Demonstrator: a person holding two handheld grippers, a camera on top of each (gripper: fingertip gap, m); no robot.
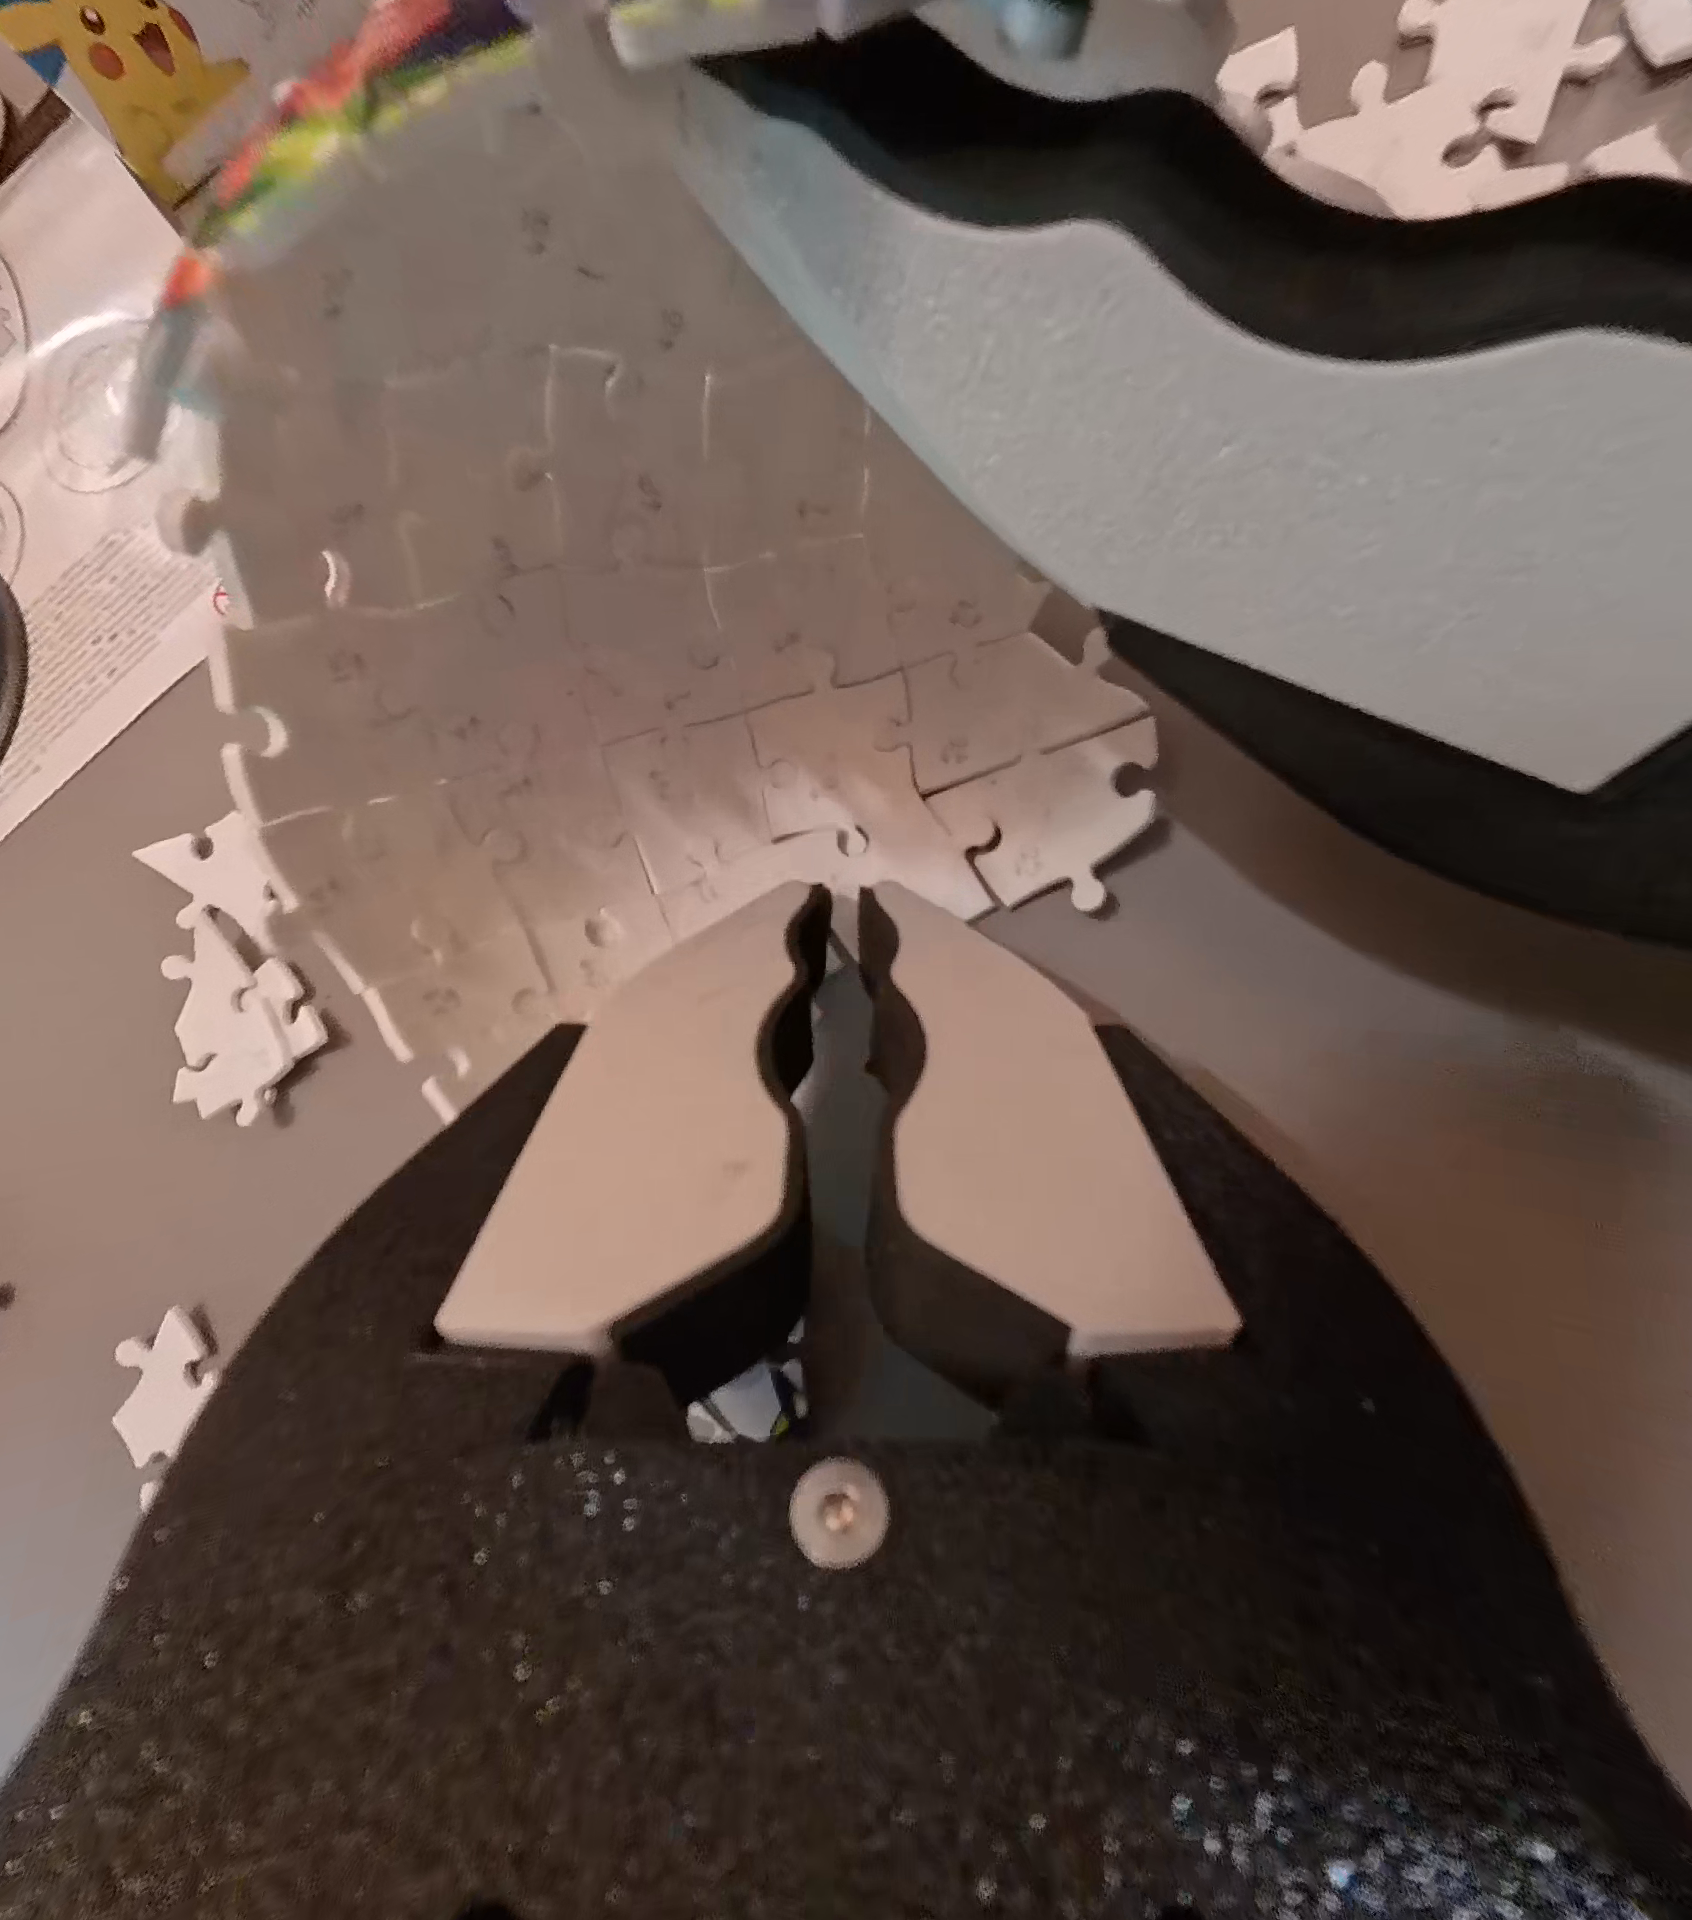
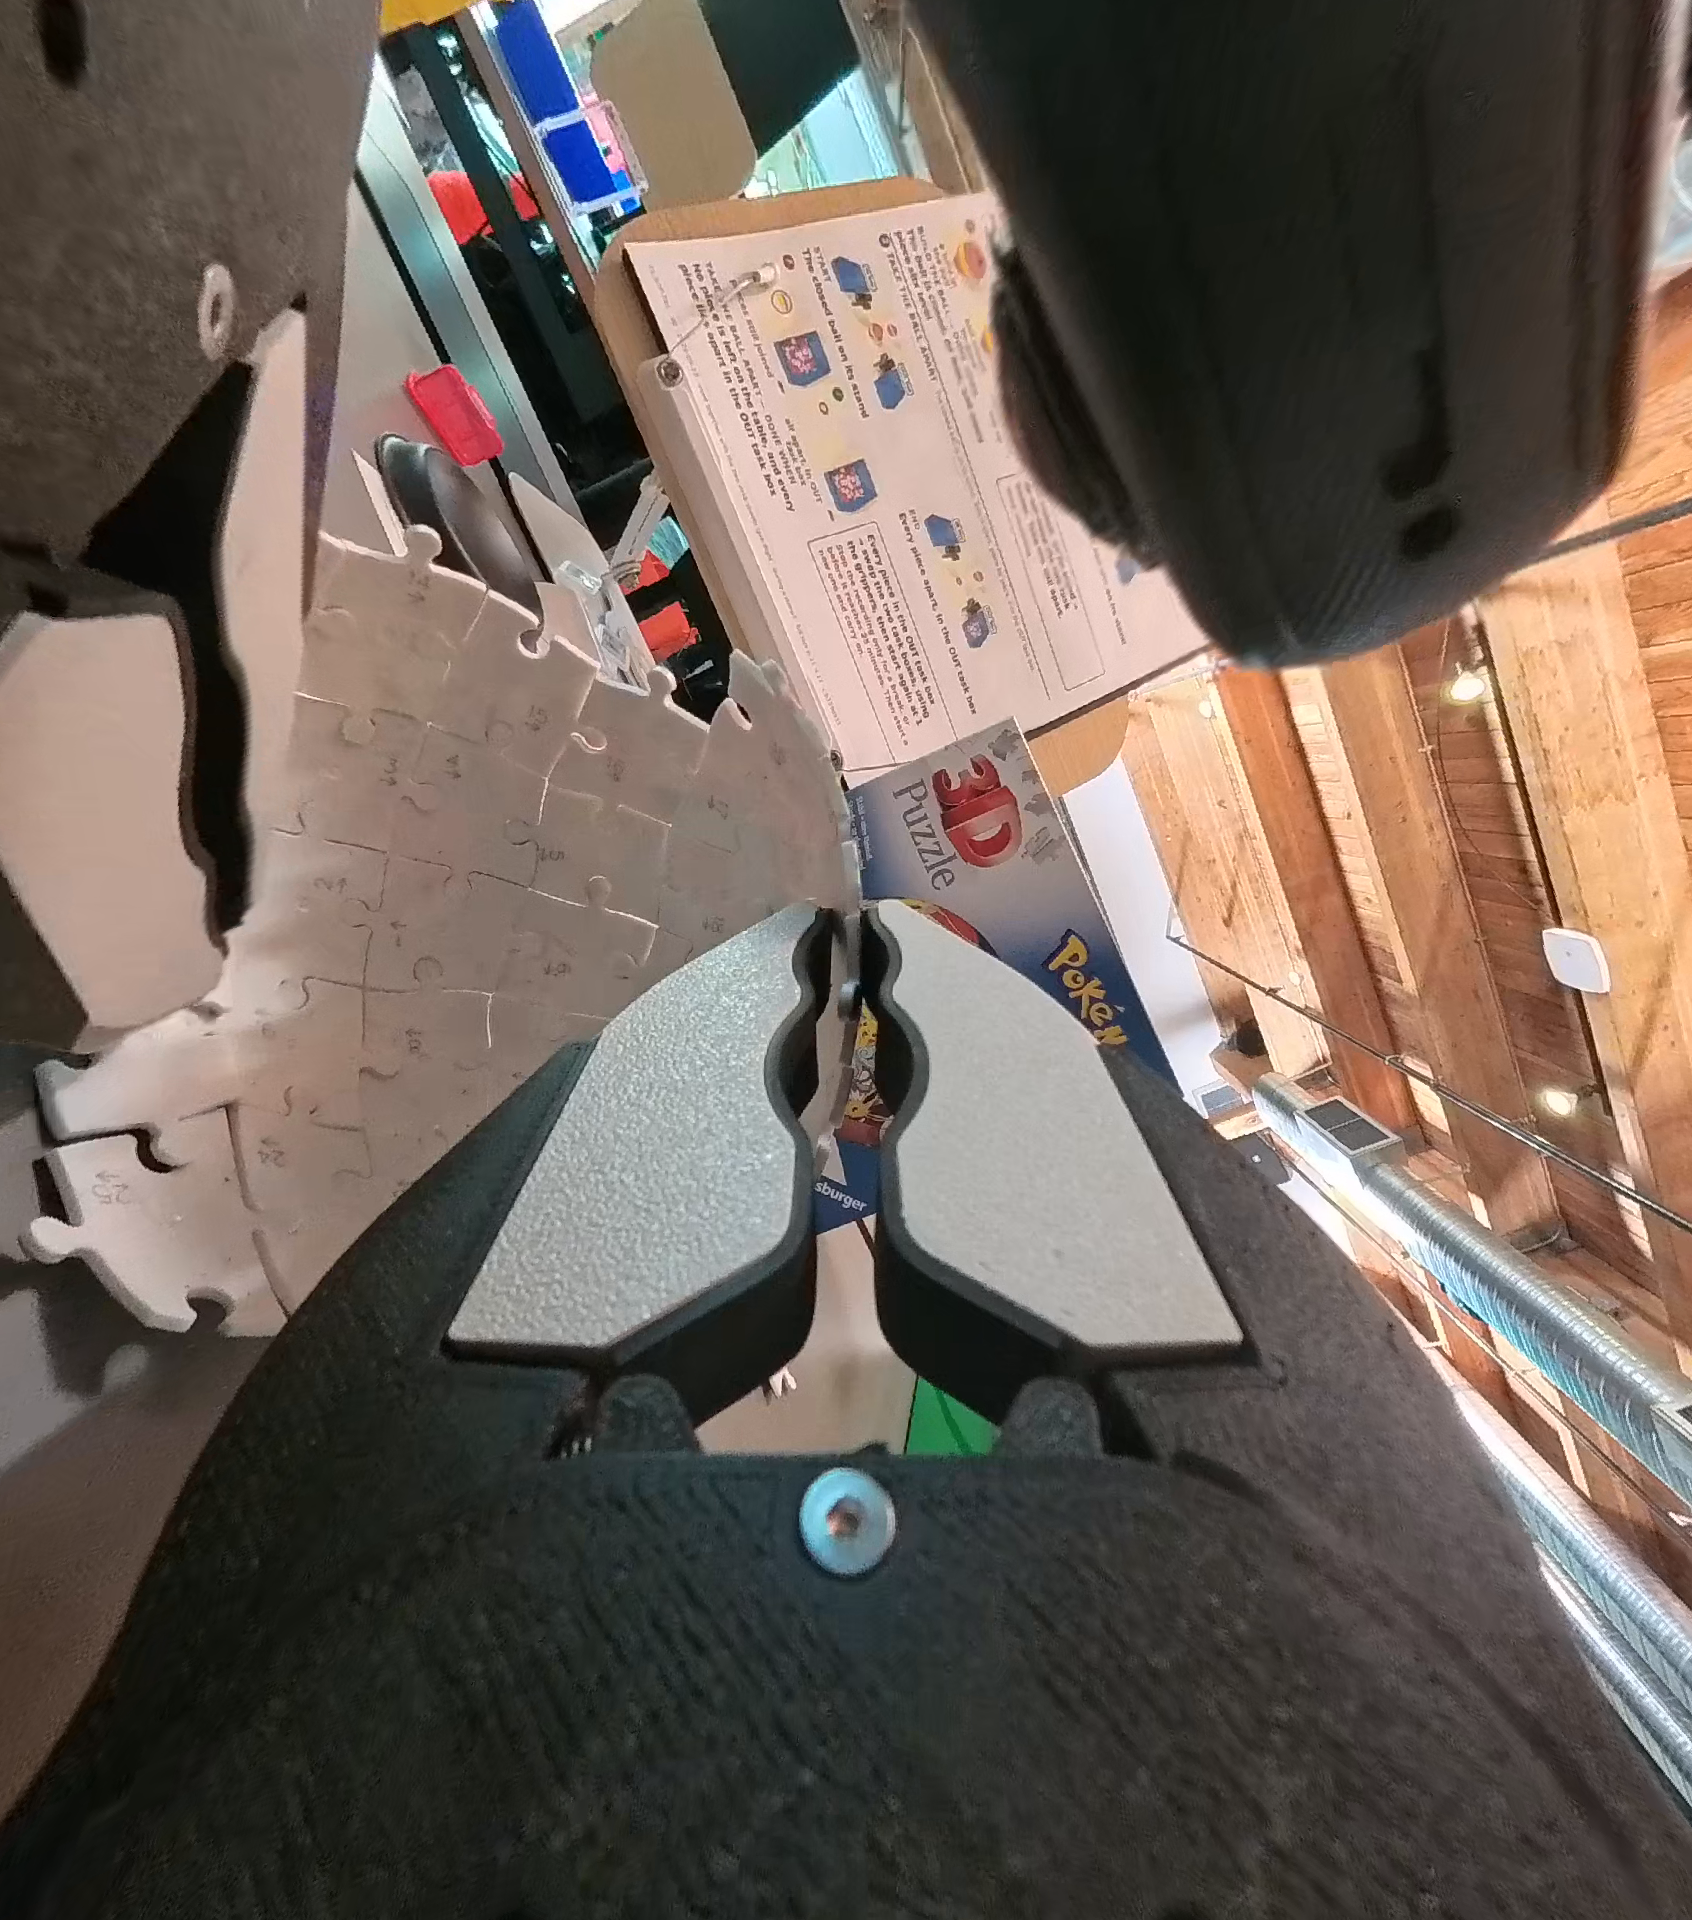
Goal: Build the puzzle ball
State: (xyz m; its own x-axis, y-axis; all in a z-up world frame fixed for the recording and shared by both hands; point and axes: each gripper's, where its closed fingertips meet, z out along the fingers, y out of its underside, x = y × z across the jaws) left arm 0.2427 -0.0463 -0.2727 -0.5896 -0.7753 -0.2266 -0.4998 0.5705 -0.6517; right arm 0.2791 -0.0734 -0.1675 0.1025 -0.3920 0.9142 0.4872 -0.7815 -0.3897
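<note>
A curved, partly built shell of the puzzle ball [image 1: 634, 665], its pale grey inner side facing the camera, is held up above a grey table [image 1: 42, 1091] between two grippers. The left gripper [image 1: 844, 906] has its fingers nearly closed, pinching the shell's lower edge. The right gripper [image 2: 847, 920] is likewise narrowed, clamping another edge of the same shell [image 2: 468, 883], seen edge-on between its tips. In the left wrist view the right gripper's large grey finger [image 1: 1237, 395] crosses the upper right, hiding part of the shell. Loose white puzzle pieces [image 1: 234, 997] lie on the table, beside a printed sheet [image 1: 94, 623] at left. A blue puzzle box [image 2: 987, 862] stands behind the right gripper; whether anything is in it cannot be made out. The shell's coloured outer face is blurred at the top.
</note>
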